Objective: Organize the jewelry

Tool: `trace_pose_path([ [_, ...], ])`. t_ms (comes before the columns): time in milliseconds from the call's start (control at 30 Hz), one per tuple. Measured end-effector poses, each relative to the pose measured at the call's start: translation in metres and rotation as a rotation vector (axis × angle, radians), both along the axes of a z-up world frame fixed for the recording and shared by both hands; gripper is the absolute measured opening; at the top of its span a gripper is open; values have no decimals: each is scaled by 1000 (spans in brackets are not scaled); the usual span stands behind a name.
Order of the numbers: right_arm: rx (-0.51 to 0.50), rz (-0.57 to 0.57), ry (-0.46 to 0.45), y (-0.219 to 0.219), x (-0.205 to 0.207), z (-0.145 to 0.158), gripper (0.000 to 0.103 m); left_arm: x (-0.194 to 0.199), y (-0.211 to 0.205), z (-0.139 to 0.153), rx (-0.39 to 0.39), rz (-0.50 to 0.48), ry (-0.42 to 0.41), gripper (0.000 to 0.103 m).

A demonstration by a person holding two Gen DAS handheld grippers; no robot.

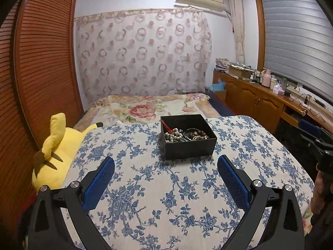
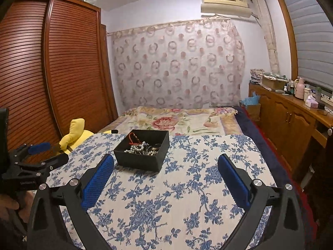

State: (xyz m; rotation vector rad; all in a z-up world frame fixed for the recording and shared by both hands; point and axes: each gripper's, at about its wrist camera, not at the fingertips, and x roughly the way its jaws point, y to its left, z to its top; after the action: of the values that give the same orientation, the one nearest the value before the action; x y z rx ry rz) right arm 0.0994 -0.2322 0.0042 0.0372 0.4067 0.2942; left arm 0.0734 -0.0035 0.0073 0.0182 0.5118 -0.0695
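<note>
Here, black box (image 1: 188,143) sits long axis crosswise, opening upward.

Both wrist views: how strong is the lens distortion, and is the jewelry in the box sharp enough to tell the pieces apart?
Left wrist view: strong fisheye bending, the wardrobe bows, corners dark; in the black box pearls and a red strand are distinguishable, finer pieces blur. Right wrist view: same bending and dim indoor light; the jewelry is smaller and softer.
</note>
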Motion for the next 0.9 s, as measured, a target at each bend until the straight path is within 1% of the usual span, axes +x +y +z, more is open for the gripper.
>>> trace_pose_path([
  [900, -20, -9, 1, 2, -6, -9, 100, -7, 3, -2, -15, 14, -13, 95],
])
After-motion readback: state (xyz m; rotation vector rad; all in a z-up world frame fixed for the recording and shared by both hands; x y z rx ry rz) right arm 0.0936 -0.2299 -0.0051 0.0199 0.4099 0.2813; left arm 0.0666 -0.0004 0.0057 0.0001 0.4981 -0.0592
